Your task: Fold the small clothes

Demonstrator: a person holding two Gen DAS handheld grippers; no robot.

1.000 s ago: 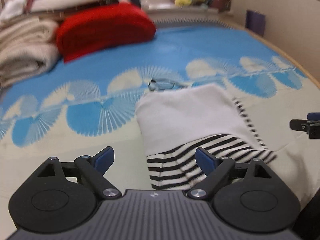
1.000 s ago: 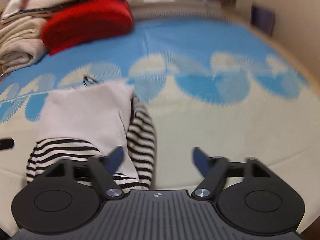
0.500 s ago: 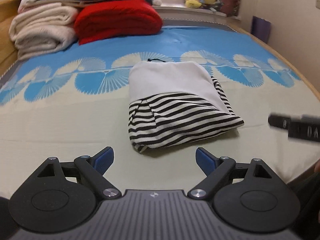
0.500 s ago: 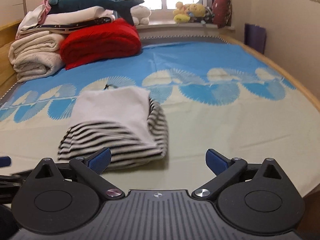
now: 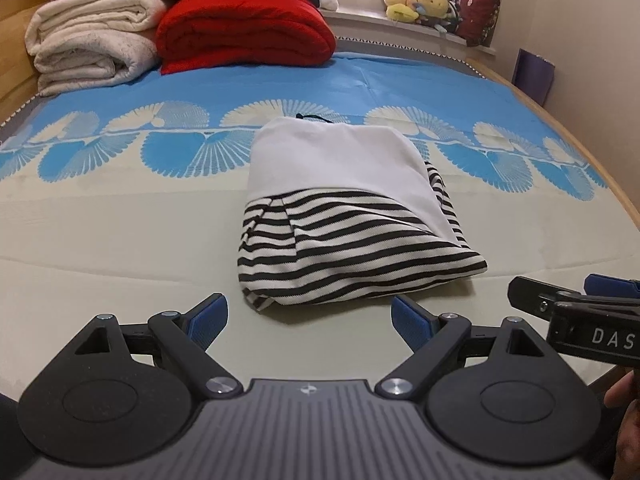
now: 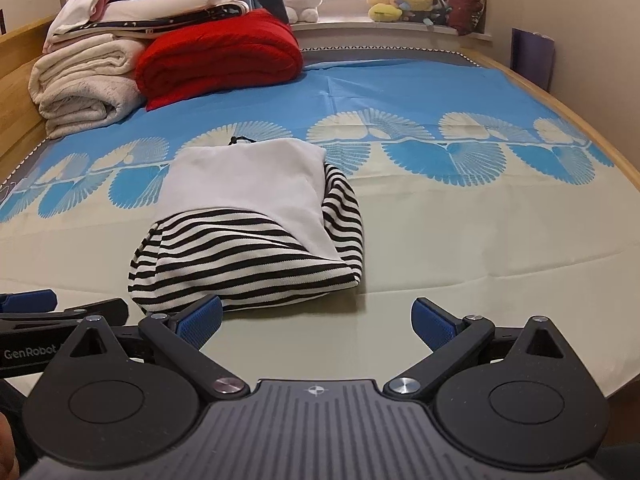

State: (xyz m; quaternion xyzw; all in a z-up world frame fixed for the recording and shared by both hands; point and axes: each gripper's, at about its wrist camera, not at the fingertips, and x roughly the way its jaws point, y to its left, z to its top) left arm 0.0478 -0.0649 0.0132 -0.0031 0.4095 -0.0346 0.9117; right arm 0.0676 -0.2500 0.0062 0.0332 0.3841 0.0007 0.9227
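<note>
A folded small garment [image 5: 344, 216], white on top with black-and-white stripes at the near end, lies flat on the bed; it also shows in the right wrist view [image 6: 248, 224]. My left gripper [image 5: 308, 320] is open and empty, held just short of the garment's near edge. My right gripper [image 6: 316, 322] is open and empty, near the garment's near right corner. Each gripper shows at the side of the other's view: the right gripper [image 5: 576, 304] and the left gripper [image 6: 60, 310].
A red folded blanket [image 5: 244, 36] and a stack of cream towels [image 5: 92, 44] sit at the head of the bed. Stuffed toys [image 5: 420, 2] line the windowsill. The bed's wooden edge [image 5: 608, 184] runs along the right, by the wall.
Both grippers have pulled back from the garment toward the foot of the bed. The garment now lies folded and untouched, with both grippers open and empty throughout.
</note>
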